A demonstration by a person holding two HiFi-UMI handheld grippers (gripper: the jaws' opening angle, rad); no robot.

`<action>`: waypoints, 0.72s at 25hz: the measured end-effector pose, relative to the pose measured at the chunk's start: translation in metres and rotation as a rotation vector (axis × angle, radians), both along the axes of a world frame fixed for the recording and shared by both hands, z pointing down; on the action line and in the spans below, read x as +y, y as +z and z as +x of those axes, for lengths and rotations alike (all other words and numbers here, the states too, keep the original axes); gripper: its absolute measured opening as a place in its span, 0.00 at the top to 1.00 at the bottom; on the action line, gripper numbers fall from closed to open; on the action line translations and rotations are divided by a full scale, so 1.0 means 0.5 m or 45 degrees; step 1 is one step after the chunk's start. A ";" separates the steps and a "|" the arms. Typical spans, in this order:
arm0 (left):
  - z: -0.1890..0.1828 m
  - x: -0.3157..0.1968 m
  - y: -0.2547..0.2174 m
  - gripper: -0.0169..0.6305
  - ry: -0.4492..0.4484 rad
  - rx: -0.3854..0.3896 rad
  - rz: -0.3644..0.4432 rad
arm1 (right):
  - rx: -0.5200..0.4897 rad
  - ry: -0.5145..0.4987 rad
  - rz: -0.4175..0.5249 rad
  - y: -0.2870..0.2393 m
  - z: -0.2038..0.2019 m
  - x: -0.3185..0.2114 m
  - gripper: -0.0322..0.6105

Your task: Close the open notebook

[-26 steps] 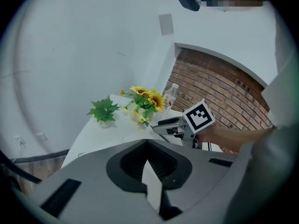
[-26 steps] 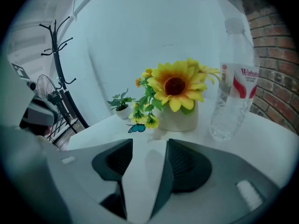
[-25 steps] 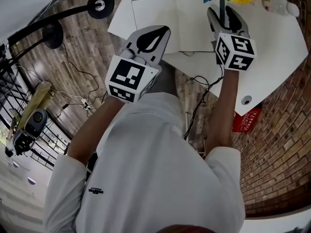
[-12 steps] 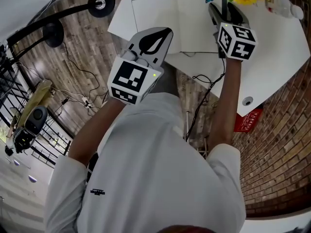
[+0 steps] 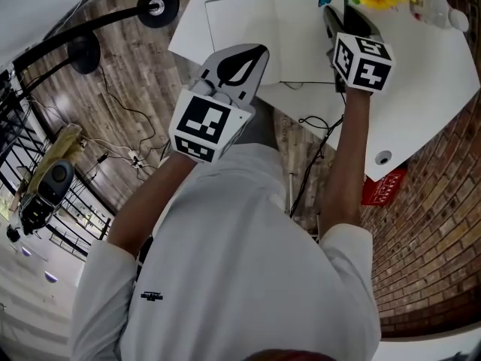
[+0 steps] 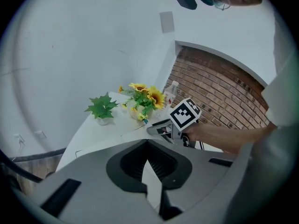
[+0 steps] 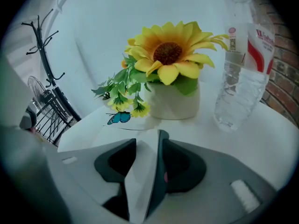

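The left gripper (image 5: 257, 50) hangs off the near left corner of the open notebook (image 5: 263, 32), tilted downward on a bent arm. Its jaws are pressed together with nothing between them. The notebook lies flat on the white table (image 5: 421, 89). The right arm reaches straight forward and the right gripper (image 5: 338, 17) slants down onto the notebook's right edge. Its jaws have just been closing and stand partly spread. A white surface shows between them, page or table I cannot tell. Just beyond the notebook's right edge stand a sunflower pot (image 7: 174, 99) and a water bottle (image 7: 243, 78).
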State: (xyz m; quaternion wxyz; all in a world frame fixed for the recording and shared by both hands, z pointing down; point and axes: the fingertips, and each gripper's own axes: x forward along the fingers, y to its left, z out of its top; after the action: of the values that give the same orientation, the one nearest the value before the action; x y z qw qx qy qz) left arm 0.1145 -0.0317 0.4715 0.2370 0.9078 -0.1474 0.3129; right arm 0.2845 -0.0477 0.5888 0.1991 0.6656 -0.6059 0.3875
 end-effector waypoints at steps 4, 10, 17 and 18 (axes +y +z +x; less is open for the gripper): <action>-0.008 -0.007 -0.003 0.96 -0.009 0.000 0.005 | -0.015 -0.005 0.013 -0.006 0.002 0.000 0.70; -0.017 -0.002 0.000 0.96 -0.008 -0.002 0.002 | 0.044 -0.016 0.025 -0.033 0.008 0.005 0.84; -0.031 -0.009 -0.010 0.96 -0.019 0.011 0.007 | 0.118 -0.034 0.012 -0.078 -0.009 0.007 0.86; -0.033 -0.010 -0.012 0.96 -0.021 0.013 0.009 | 0.119 -0.033 0.008 -0.085 -0.011 0.009 0.86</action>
State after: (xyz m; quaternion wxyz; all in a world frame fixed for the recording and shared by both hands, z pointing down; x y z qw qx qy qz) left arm 0.0981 -0.0369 0.4657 0.2371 0.9090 -0.1549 0.3059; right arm 0.2792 -0.0433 0.5462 0.2300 0.6756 -0.6059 0.3515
